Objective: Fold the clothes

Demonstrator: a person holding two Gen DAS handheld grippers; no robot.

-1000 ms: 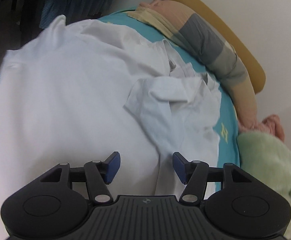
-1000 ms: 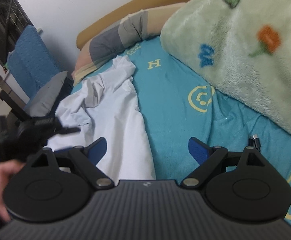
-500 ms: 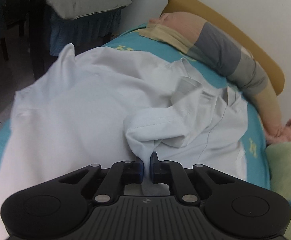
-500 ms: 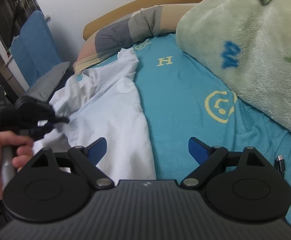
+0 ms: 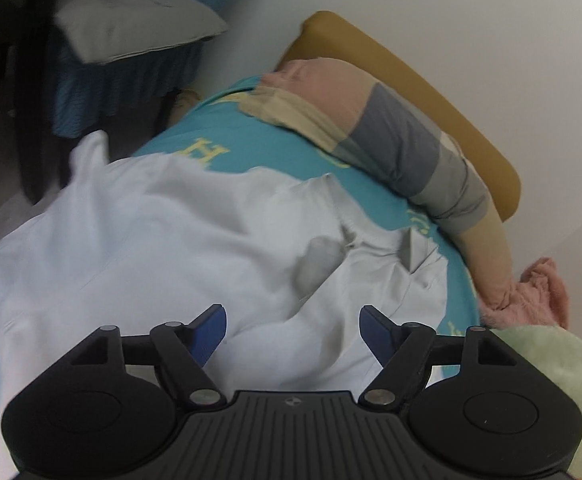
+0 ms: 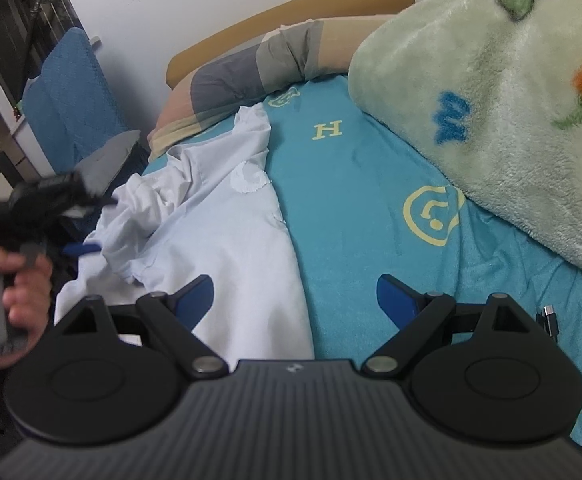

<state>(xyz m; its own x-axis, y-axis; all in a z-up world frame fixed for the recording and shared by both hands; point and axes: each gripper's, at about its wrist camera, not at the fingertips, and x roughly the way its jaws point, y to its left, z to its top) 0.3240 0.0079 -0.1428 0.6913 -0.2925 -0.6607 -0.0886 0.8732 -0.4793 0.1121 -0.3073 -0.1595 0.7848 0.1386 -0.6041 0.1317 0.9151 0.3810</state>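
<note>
Left claw point(image 5: 293, 330) just released, right claw point(image 6: 295, 300) spread empty above the white shirt point(image 5: 151, 248): flatten the rumpled sleeve before folding.

Bed with teal printed sheet point(image 6: 351, 184). White shirt point(image 5: 139, 248) lies rumpled on it ahead of the left gripper; patchwork bolster point(image 5: 403, 148) beyond; green fleece blanket point(image 6: 491, 92) right; cable plug point(image 6: 549, 318) beside right gripper.
</note>
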